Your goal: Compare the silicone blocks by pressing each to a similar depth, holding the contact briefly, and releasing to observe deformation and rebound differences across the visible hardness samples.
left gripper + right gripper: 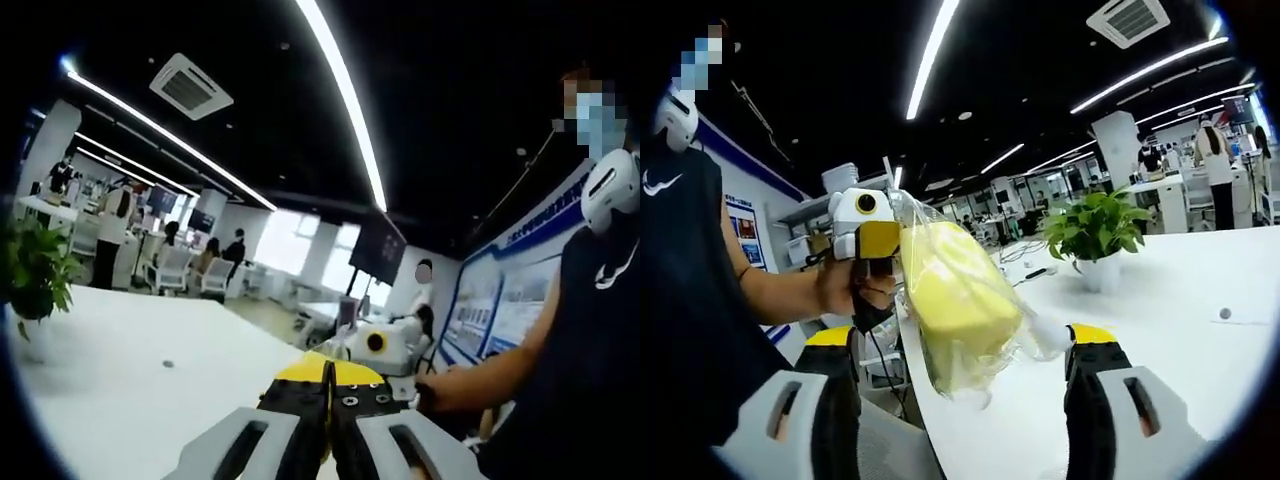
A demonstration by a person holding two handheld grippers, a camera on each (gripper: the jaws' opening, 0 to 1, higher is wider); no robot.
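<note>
A yellow silicone block point(955, 290) sits inside a clear plastic bag point(1035, 335) that hangs in the air above the white table point(1200, 370). The left gripper point(878, 240) comes in from the left, held by a hand, and the bag's top corner meets its yellow tips. In the left gripper view, that gripper point(327, 375) has its jaws pressed together, and the bag is hidden behind them. My right gripper point(965, 345) stands wide open, with the bagged block in the gap between its jaws and touching neither. The right gripper point(378, 343) also faces the left gripper view.
A potted plant point(1095, 235) stands on the table beyond the block, and the same plant point(35, 270) is at the left edge. A person in a dark shirt point(685, 300) stands close. Desks, chairs and other people fill the office behind.
</note>
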